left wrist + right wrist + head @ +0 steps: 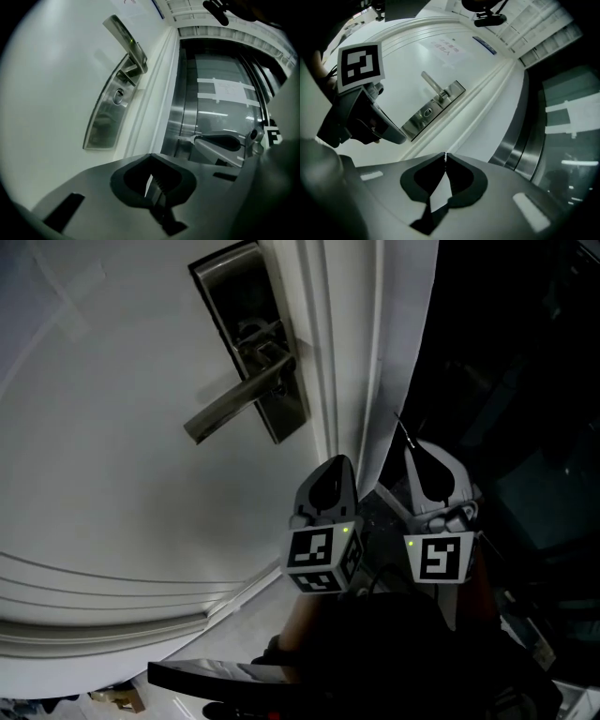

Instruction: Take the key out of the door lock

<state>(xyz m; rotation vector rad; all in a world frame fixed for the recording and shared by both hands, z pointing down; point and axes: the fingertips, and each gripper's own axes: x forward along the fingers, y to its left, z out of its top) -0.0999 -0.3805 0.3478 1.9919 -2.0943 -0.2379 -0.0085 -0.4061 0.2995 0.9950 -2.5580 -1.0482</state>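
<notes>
The left hand-held gripper (pixel 150 161) has its jaws together on nothing, and the right hand-held gripper (pixel 446 159) is likewise closed and empty. Both hang near the edge of the door (pixel 103 446), apart from the lock plate (pixel 433 108). The plate carries the lever handle (pixel 234 401) and the lock cylinder (pixel 118 96) — the key there is too small to make out.

Steel door lock (pixel 246 338) on the white door (pixel 112 446) before me, lever (pixel 234 406) jutting out, round cylinder (pixel 119 96) just beside it, key too small to tell.
</notes>
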